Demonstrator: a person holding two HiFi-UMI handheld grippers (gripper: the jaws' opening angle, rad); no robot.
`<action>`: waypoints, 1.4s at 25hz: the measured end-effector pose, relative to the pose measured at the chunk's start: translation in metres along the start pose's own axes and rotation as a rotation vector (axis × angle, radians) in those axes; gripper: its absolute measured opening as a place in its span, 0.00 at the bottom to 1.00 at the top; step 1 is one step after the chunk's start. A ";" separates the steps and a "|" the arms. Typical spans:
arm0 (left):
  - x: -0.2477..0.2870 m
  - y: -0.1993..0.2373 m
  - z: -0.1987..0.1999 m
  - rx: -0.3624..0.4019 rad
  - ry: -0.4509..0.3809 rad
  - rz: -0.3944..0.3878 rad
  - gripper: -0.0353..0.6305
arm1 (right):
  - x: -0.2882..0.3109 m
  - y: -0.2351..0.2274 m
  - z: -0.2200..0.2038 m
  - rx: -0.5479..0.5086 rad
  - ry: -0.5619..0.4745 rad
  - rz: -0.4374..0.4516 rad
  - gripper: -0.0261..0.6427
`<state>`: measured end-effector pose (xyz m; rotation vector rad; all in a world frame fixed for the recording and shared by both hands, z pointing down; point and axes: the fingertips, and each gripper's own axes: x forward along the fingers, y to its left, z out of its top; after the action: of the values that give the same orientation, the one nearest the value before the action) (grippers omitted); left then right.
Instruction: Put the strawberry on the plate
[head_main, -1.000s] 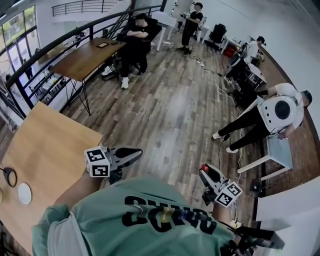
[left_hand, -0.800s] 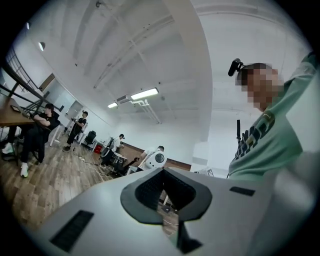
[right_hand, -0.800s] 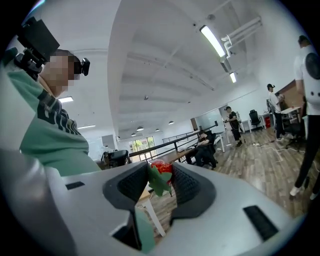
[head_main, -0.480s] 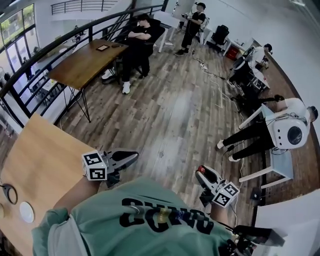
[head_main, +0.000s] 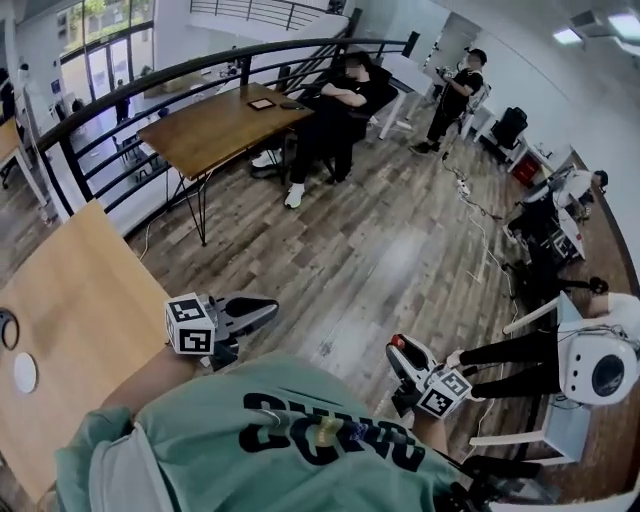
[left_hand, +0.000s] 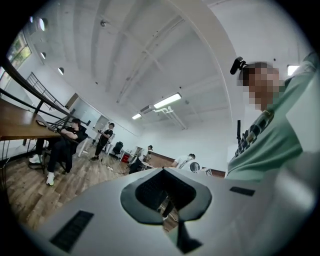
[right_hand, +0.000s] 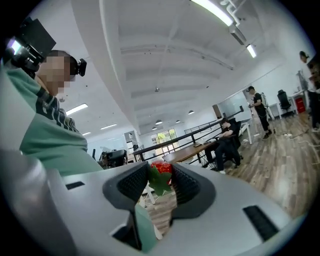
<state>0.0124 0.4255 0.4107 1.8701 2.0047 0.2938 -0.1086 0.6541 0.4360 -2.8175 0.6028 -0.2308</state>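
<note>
Since a second ago the whole room has swung right across the head view, so the person is turning. The pale wooden table (head_main: 80, 320) stays at the left. The small white plate (head_main: 24, 372) lies near the picture's left edge, well apart from both grippers, which hang over the floor beside the table. The carry looks only partway done. The left gripper (left_hand: 163, 172) is closed tip to tip and empty. The right gripper (right_hand: 159, 175) stays clamped, roughly half open, on the strawberry (right_hand: 162, 168).
</note>
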 end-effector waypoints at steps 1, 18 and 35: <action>0.015 0.002 0.002 0.000 -0.009 0.015 0.06 | 0.002 -0.017 0.012 -0.014 0.002 0.027 0.26; 0.119 0.116 0.026 -0.052 -0.109 0.226 0.06 | 0.096 -0.202 0.058 0.011 0.091 0.242 0.26; 0.016 0.363 0.173 -0.005 -0.206 0.225 0.06 | 0.394 -0.213 0.121 -0.046 0.126 0.300 0.26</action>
<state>0.4136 0.4565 0.3985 2.0355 1.6610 0.1586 0.3529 0.7018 0.4185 -2.7230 1.0582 -0.3410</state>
